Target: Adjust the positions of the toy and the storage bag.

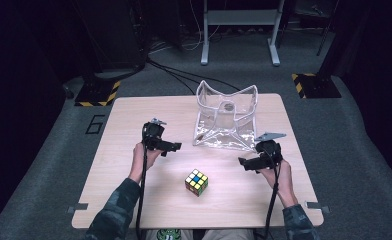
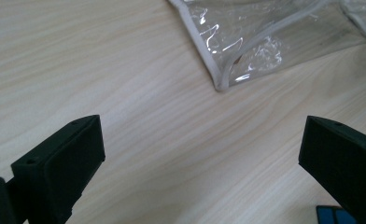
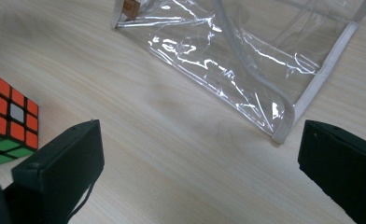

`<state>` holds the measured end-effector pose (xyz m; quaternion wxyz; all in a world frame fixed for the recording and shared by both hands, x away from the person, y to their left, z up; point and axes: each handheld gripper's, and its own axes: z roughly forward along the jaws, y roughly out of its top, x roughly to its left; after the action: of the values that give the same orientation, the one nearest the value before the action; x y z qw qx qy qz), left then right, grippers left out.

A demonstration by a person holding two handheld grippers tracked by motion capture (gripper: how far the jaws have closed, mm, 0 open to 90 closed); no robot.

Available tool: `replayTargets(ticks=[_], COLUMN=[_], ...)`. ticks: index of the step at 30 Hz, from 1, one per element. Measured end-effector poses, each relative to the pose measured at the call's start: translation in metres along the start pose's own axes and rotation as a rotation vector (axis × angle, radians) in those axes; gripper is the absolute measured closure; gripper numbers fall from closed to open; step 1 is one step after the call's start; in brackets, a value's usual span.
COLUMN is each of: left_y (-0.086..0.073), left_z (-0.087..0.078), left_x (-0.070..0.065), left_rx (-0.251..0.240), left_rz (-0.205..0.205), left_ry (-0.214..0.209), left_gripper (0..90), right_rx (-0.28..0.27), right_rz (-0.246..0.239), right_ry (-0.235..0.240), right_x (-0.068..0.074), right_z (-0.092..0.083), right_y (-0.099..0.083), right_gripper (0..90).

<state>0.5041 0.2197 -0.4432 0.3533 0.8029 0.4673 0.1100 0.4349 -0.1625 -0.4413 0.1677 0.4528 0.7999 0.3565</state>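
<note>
getting ready: both grippers hang over the wooden table point(image 1: 134, 200) with nothing in them, so the work looks like it is only about to start.
puzzle cube: the rubik's cube point(image 1: 196, 182) sits flat on the table, close to the person, in the middle between the two hands. nothing touches it.
left gripper: the left gripper point(image 1: 170, 147) is up and to the left of the cube, near it but apart. its jaws are spread wide, with bare wood between them in the left gripper view. a blue bit of the cube point(image 2: 333, 215) peeks in at the bottom right.
right gripper: the right gripper point(image 1: 245, 163) is to the right of the cube, a bit apart. its jaws are spread wide too. the cube point(image 3: 8, 121) sits to the left in the right gripper view.
bag: the clear plastic bag point(image 1: 226, 117) stands farther back, mouth open to the top, just behind the right gripper.
next move, my guess: one gripper has to drop down around the cube, jaws on two flat sides, and squeeze. the cube likely goes in the bag, so the other gripper may need to hold the floppy bag steady.
</note>
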Motion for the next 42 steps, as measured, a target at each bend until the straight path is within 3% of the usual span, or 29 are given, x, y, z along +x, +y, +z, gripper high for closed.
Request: replayTargets(ticks=[13,24,33,42], left_y=[0.044,0.081,0.109,0.13], left_z=[-0.004,-0.001,0.004,0.007], left_x=[-0.005,-0.013,-0.012,-0.011], left_rx=[-0.033,-0.043,-0.065,-0.089], left_rz=[0.021,0.052,0.027,0.005], left_ry=[-0.021,-0.014,-0.025,-0.021], left_gripper=[0.5,0.8,1.1,2.2], right_rx=[-0.033,-0.064,-0.078,-0.078], right_rz=[0.004,0.02,0.03,0.043], right_ry=[0.003,0.028,0.008,-0.014], right_x=[-0.011,-0.019,-0.026,-0.04], right_z=[-0.013,-0.021,-0.027,-0.022], right_y=[0.029,0.057,0.086,0.107], right_gripper=[0.3,0.6,1.7,3.4])
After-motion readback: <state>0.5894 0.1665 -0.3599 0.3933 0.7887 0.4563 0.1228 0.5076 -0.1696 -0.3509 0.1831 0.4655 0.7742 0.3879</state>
